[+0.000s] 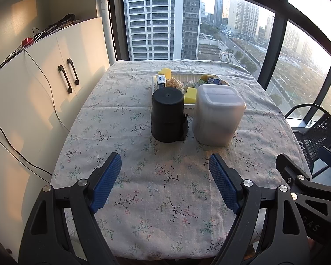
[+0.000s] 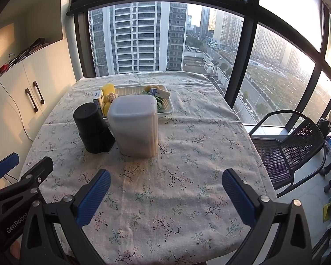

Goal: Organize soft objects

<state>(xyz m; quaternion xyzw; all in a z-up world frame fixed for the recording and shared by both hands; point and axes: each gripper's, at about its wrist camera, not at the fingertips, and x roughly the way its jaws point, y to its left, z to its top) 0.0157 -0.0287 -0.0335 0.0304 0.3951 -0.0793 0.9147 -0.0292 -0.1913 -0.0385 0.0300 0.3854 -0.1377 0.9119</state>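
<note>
Looking at your tray (image 1: 190,106): sponges (image 1: 191,94) and other soft bits sit inside it, behind both tubs; left gripper (image 1: 165,165) and right gripper (image 2: 166,182) hang released, so progress is unclear.

left gripper (image 2: 5,170) body, your 8 o'clock: "GenRobot", cut off at the edge
small boxes (image 1: 161,81) in tray: print unreadable

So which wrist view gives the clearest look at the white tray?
The left wrist view: the white tray shows its left wall, back rim and bare floor. In the right wrist view the clear container hides much of the tray.
</note>
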